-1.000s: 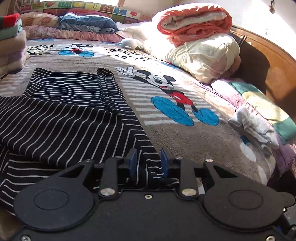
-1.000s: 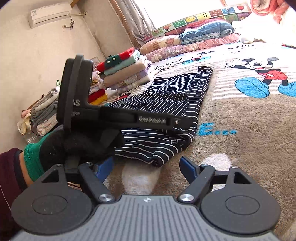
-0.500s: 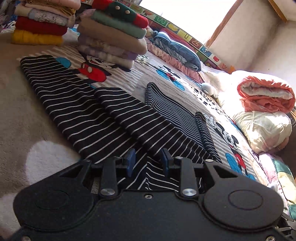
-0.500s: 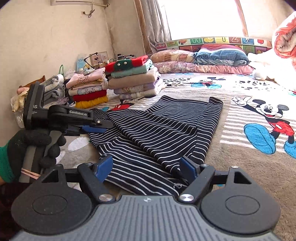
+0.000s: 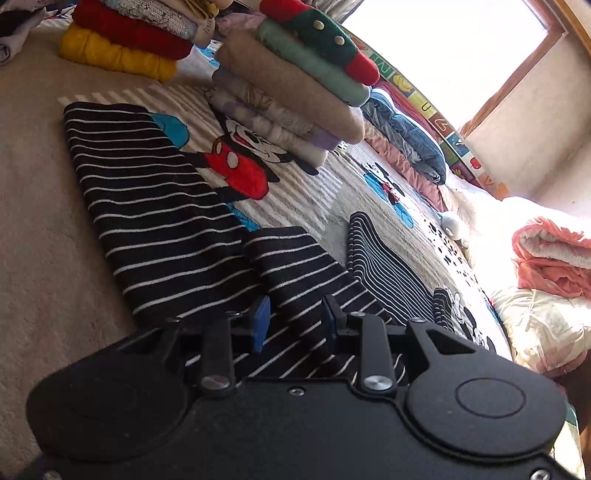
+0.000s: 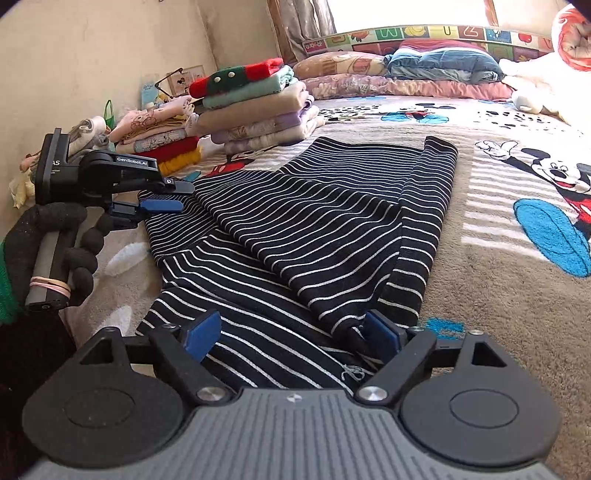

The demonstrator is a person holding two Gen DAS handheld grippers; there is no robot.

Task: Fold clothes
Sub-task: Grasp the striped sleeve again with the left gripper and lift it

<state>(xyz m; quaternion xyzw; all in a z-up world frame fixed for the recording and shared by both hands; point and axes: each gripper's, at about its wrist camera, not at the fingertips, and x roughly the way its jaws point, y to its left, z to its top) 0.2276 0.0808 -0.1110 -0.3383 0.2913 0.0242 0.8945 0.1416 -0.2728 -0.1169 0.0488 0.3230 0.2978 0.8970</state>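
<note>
While one striped garment (image 6: 314, 229) lies flat: left gripper (image 5: 295, 317) narrow, apparently unclamped; right gripper (image 6: 291, 336) just widened, empty.

"GenRobot.AI" in white on black arm of left gripper (image 6: 159, 195), right wrist view. Partial "AS" on its black camera block (image 6: 51, 164). Alphabet playmat (image 6: 424, 35) against window wall: letters "U", "Z", maybe "M" readable in coloured squares; left wrist view shows same mat (image 5: 432, 110), letters blurred, unclear.
</note>
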